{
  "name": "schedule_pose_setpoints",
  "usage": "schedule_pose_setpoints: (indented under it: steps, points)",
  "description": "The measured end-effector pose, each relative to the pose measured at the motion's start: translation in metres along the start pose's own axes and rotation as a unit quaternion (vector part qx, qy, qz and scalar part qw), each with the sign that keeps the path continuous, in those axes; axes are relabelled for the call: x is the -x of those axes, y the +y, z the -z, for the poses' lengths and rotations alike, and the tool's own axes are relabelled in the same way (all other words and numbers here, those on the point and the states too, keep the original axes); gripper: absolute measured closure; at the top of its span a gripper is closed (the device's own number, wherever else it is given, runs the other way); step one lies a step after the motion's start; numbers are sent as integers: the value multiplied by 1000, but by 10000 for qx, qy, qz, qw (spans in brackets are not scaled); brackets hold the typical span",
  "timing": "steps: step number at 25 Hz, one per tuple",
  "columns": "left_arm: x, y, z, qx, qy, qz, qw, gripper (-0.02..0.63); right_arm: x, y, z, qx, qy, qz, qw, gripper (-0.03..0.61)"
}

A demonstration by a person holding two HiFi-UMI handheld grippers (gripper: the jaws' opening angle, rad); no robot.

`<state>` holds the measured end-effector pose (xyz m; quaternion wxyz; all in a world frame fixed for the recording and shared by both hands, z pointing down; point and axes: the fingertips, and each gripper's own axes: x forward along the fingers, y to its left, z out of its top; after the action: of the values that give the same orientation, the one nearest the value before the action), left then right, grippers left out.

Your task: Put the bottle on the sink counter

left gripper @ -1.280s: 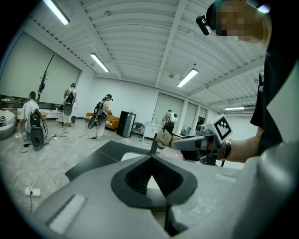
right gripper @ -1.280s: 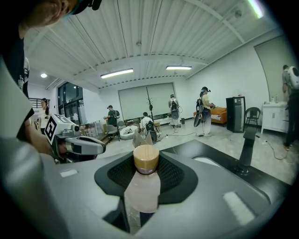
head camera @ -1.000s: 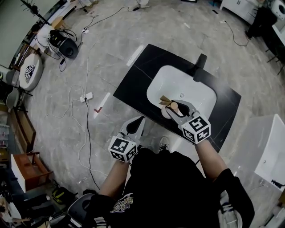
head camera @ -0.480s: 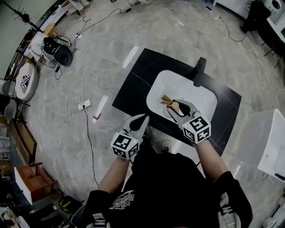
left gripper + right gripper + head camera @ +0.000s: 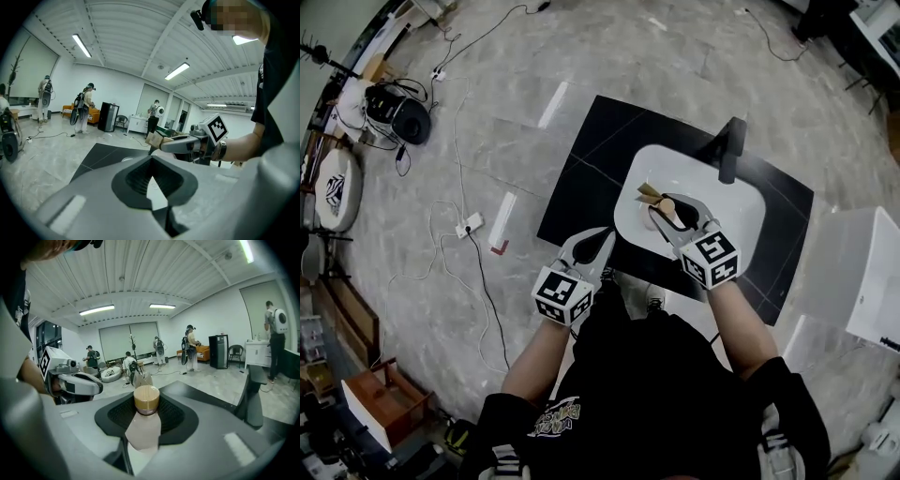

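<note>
Right tongs [image 5: 667, 212] clamped on the bottle [image 5: 143, 426], cap [image 5: 146, 400] pointing upper left along the jaws, over the white basin [image 5: 727, 211]. The black counter [image 5: 581, 178] is just left. Left tongs [image 5: 602, 239] pressed together, empty, lower left.

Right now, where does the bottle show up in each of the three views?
Head view: the bottle is right of centre, in the right gripper's jaws, over the white sink.
Left gripper view: just right of centre, a small bit at that gripper's tip.
Right gripper view: centre, low, wooden cap up, clamped between the jaws.
Shared landmark: the black counter.
</note>
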<state>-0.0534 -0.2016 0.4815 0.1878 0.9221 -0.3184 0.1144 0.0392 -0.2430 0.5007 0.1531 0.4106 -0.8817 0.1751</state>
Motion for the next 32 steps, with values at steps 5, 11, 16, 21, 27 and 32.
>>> schedule_pose_setpoints:
  steps: [5,11,16,21,27,32]
  points:
    - [-8,26,4,-61,104,107,9999,613,-26,-10,-2,-60,33,172,9998,414]
    - [-17,53,1,-131,138,221,9996,614,-61,-24,-4,-39,122,352,9993,414]
    - [-25,69,1,-148,169,343,9992,614,-93,-41,-2,-93,193,490,9986,414]
    - [-30,86,3,-139,215,471,9986,613,-121,-54,-1,-145,242,588,9979,414]
    - [-36,104,6,-145,271,623,9976,614,-151,-69,2,-217,267,748,9966,414]
    - [-38,115,12,-110,363,718,9967,614,-173,-82,2,-225,300,862,9956,414]
